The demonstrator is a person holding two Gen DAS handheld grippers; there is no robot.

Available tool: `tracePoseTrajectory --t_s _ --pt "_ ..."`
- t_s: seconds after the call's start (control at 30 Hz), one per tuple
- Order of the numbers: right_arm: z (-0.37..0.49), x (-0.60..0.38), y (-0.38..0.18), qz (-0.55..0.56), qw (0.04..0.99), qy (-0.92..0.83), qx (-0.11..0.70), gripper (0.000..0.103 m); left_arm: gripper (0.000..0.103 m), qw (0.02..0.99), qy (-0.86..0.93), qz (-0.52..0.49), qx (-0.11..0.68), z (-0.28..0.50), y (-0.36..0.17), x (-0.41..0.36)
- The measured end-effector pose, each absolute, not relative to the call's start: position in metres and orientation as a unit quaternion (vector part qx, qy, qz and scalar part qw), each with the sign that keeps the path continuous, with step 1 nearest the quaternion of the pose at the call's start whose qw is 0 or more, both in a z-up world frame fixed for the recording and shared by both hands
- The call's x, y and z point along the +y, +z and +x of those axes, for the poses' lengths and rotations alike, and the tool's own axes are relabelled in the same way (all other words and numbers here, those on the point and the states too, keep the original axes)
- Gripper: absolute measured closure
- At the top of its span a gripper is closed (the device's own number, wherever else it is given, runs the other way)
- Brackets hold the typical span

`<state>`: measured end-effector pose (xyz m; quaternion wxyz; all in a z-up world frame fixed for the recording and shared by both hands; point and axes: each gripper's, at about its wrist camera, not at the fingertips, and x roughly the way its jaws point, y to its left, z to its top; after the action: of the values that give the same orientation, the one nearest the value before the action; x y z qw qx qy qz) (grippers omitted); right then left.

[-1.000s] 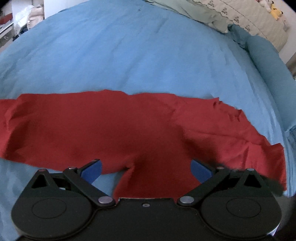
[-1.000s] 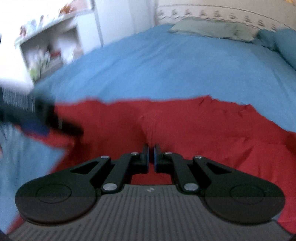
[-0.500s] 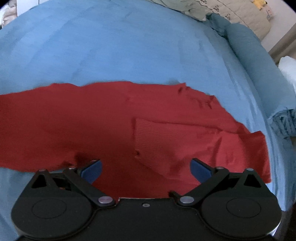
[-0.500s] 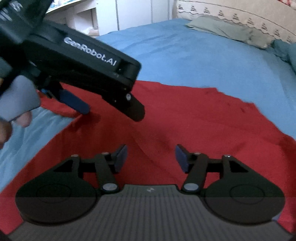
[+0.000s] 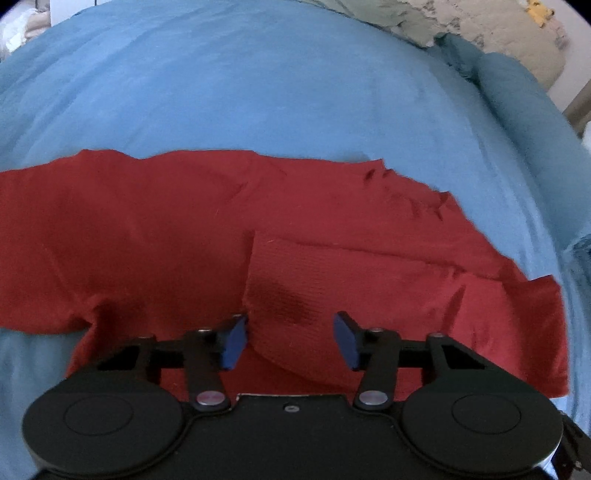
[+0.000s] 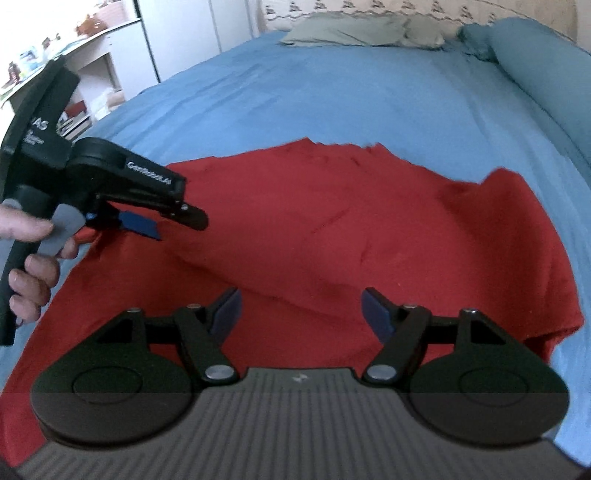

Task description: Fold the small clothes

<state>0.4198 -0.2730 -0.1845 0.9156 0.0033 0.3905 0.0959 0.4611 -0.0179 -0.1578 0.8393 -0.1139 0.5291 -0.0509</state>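
**Red garment spread on a blue bed, with both grippers above its near edge**

The blue bedspread (image 5: 258, 92) fills most of both views and lies bare beyond the garment as far as the pillows (image 6: 354, 31) at the headboard. A teal bolster (image 6: 535, 66) runs along the bed's right side. In the right wrist view, white shelving (image 6: 85, 74) stands past the bed's left edge.

The red garment (image 5: 147, 236) lies across the near part of the bed as a broad band. Its far edge is uneven, with small puckers toward the right in the left wrist view. A ribbed panel of the same red (image 5: 332, 280) is folded over on top of it, with one straight vertical edge near the centre. The garment's right end stops short of the bolster, with a strip of blue between them.

The left gripper (image 5: 290, 341) points steeply down at the folded panel. Its jaws are closing; the ribbed cloth lies between the blue pads (image 5: 232, 343), which do not yet press on it. In the right wrist view a person's hand (image 6: 33, 258) wraps the gripper's handle at the garment's left edge.

The right gripper (image 6: 301, 312) tilts down over the garment's near middle. Its jaws are opening and stand wide, with flat red cloth below them and nothing held.
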Motion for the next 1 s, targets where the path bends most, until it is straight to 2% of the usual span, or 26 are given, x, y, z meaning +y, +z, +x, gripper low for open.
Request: tracePoseTrajectory --t_s 0.43,0.5,0.53,0.57,0.9,1.0 --pt "0.418 -0.277 -0.187 0.014 0.916 0.088 0.392 0.015 0.053 0.819 -0.022 -0.166 0.549 0.45 -0.163 -0.015" --pt "0.418 -0.278 -0.188 0.014 0.916 0.086 0.391 0.015 0.063 0.826 -0.022 -0.163 0.54 0.453 -0.162 -0.019" --pt "0.419 -0.279 -0.188 0.014 0.916 0.086 0.391 0.015 0.088 0.828 -0.021 -0.159 0.538 0.457 -0.162 -0.022" --pt "0.419 -0.279 -0.189 0.015 0.916 0.085 0.391 0.015 0.099 0.829 -0.021 -0.155 0.538 0.457 -0.16 -0.023" --pt "0.419 -0.283 -0.182 0.008 0.919 0.076 0.387 0.015 0.099 0.909 -0.044 -0.088 0.404 0.458 -0.076 -0.016" --pt "0.418 -0.284 -0.18 0.008 0.92 0.076 0.385 0.015 0.099 0.917 -0.021 -0.067 0.392 0.453 -0.077 0.002"
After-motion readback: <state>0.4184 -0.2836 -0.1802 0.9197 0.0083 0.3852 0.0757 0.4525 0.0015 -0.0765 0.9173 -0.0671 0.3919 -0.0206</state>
